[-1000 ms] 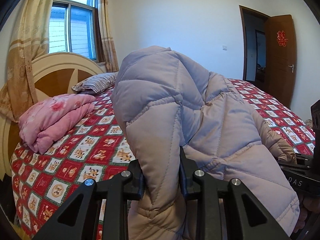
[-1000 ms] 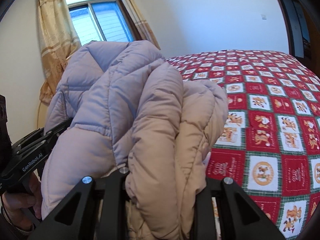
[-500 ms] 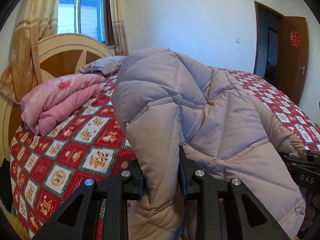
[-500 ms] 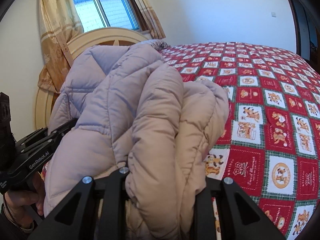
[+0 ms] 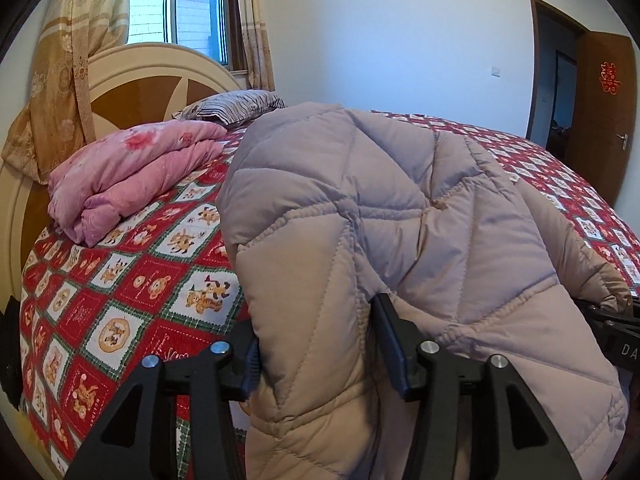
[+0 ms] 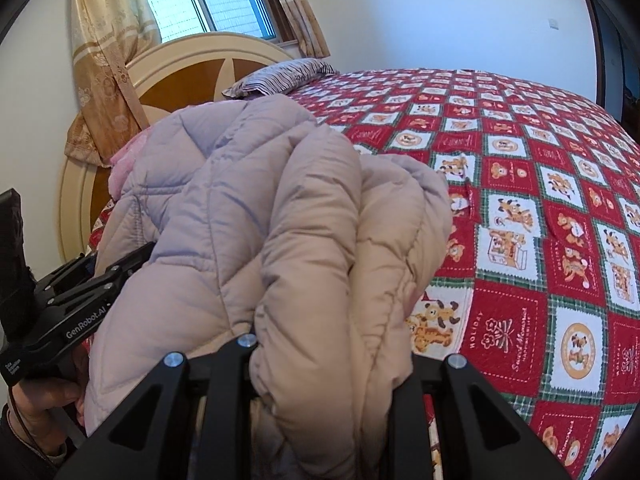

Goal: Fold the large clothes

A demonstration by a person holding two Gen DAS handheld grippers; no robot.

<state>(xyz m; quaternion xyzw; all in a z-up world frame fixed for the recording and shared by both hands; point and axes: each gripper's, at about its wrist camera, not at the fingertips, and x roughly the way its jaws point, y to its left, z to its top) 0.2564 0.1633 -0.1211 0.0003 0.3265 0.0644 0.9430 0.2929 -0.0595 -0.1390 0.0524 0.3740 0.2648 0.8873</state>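
The coat (image 5: 400, 216), a quilted beige-lilac puffer, is bunched up over the near edge of the bed (image 5: 132, 292) and fills the middle of both wrist views.

Left wrist view: the left gripper (image 5: 316, 344) sits at 6 o'clock with a fold of the coat running down between its fingers. Its jaws are opening; the fold is still between them, touching the left pad, while the right finger (image 5: 390, 336) stands clear enough to show its inner face. The bulk of the coat rises from the gripper toward 12 and spreads to 3 o'clock, where the right gripper's body (image 5: 616, 340) shows under the hem.

Right wrist view: the right gripper (image 6: 328, 364) at 6 o'clock is pinching a thick roll of the coat (image 6: 280, 220), its jaws pressed into the padding on both sides so the pads are buried. The coat mounds up toward 12 and spills to 9 o'clock, where the left gripper (image 6: 80, 304) reaches in under it, carried by a hand (image 6: 44, 404) at 8 o'clock.

Beyond the coat, a folded pink quilt (image 5: 132, 176) lies at 10 o'clock in the left view, with a striped pillow (image 5: 236, 106) at 11, by the headboard (image 5: 132, 80).
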